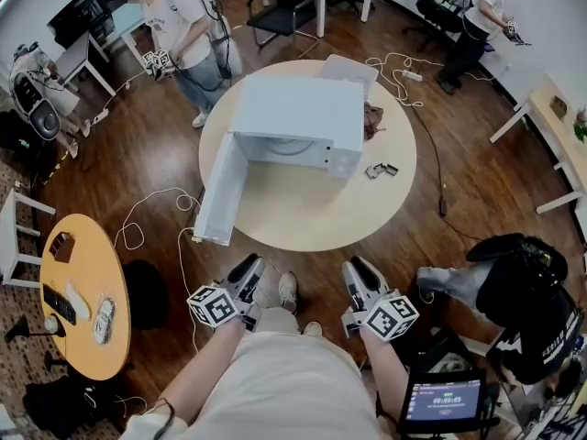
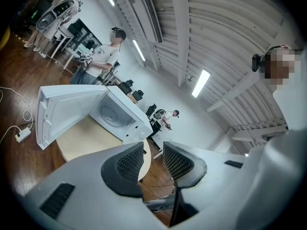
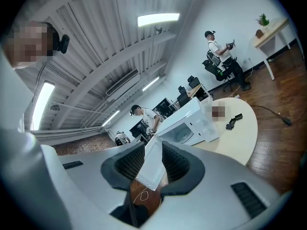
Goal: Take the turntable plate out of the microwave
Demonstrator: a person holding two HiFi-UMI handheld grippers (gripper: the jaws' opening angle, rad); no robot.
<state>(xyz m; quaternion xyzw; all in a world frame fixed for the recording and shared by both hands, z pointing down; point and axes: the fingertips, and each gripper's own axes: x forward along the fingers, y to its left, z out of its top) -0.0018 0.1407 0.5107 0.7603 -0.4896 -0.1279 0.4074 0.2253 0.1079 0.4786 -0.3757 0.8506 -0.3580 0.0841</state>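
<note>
Left tool [image 1: 248,273] and right tool [image 1: 359,278] are both spread and empty, well apart from the table [image 1: 303,218]. The turntable plate [image 2: 113,115] lies flat inside the microwave [image 1: 295,117], whose door [image 1: 220,191] is swung open.

Judgement: enter level through the opening, pinch the near rim, and lift before withdrawing. The plate is round and face up, with no long axis.

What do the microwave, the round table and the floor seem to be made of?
The microwave is probably painted sheet metal, perhaps plastic: flat matt white panels. The round table looks like pale wood or laminate: a smooth, even beige top. The floor seems dark wood planks or wood-look vinyl: plank lines and a slight sheen show.
</note>
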